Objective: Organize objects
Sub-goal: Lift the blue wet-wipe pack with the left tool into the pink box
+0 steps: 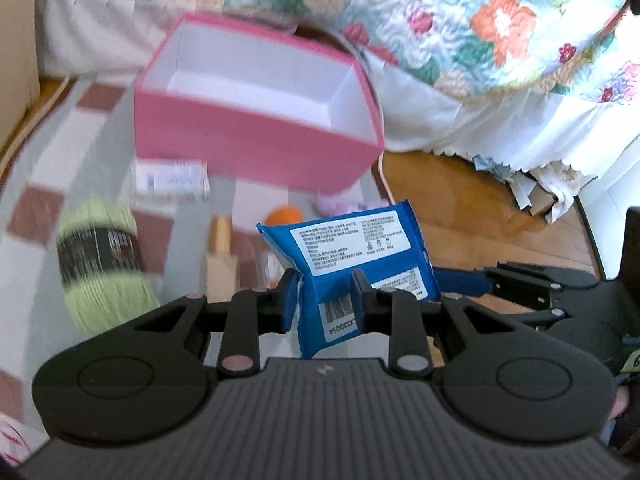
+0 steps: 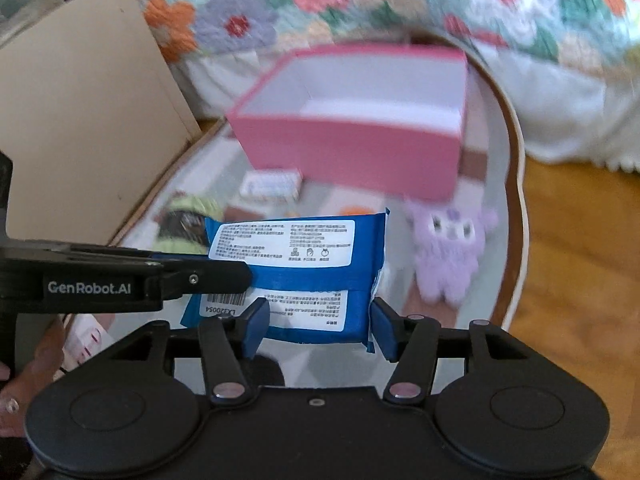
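I've got a blue packet (image 1: 352, 252) up off the worktop (image 1: 48, 152), glossy wrapper w/ crimped ends, white label panels on the side facing me, a bit crumpled where it's pinched. Small print on the labels is too fine to read; barcode reads "LX220054". The left claw's arm, seen from the right wrist, says "GenRobot.AI". Packet's long axis runs left–right in the right wrist view; in the left wrist view it tilts, barcode end near me.

Left claw (image 1: 324, 300) is clamped on the barcode end. Right claw (image 2: 316, 330) has its blue pads pressed on both sides of the packet's near edge, gripping too.

Beyond it: open pink box (image 1: 256, 132), white inside. Nearer on the worktop: green yarn ball (image 1: 102, 264), purple plush toy (image 2: 450, 248).
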`<state>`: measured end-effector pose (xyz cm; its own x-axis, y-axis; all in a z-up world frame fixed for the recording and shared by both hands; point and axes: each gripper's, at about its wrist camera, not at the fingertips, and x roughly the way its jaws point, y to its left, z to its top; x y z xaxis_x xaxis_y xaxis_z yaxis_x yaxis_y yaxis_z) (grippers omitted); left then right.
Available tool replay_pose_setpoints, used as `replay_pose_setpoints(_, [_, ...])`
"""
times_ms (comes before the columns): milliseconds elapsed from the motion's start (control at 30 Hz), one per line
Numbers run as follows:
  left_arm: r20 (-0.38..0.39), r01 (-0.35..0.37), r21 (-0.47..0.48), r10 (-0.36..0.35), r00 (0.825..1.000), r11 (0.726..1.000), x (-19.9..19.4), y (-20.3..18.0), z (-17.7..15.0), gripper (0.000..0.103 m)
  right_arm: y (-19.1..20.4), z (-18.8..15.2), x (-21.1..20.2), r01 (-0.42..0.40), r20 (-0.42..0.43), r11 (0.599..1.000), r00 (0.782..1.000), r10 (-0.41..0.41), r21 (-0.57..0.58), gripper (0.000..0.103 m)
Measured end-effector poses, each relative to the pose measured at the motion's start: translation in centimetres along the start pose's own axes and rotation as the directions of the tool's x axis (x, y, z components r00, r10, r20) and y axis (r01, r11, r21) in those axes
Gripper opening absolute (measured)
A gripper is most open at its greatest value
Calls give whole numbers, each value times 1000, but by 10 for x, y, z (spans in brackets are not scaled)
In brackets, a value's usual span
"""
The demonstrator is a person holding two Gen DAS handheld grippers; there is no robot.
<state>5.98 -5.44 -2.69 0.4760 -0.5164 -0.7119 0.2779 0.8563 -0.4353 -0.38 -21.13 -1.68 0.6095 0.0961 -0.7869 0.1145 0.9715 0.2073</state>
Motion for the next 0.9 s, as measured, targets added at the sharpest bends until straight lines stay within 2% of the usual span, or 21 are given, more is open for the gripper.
replay_pose_setpoints(267, [58,-14,66,10,998,998,-8,2,80,25,12,67,-10,-34,47,992,998,40,-122,60])
replay_pose_setpoints(333, [71,-28,81,23,997,996,-4,3,98,26,13,82,-9,-24,64,987,997,35,-161,58])
replay_pose_setpoints(467, [96,-64,110,53,994,992,13,5,140,26,9,115,3,-12,74,979,997,27,-202,47])
replay_pose_setpoints(567, [92,-76,128,65,994,989,34,5,169,26,1,136,19,11,70,974,998,4,-226,44])
replay_pose_setpoints(733, [59,-89,158,81,995,983,90,7,204,27,-30,168,52,48,60,979,997,-37,-200,43])
replay_pose_setpoints(900, [-20,-54,97,56,998,994,159,22,229,27,-67,192,102,91,-3,983,996,-93,-160,43])
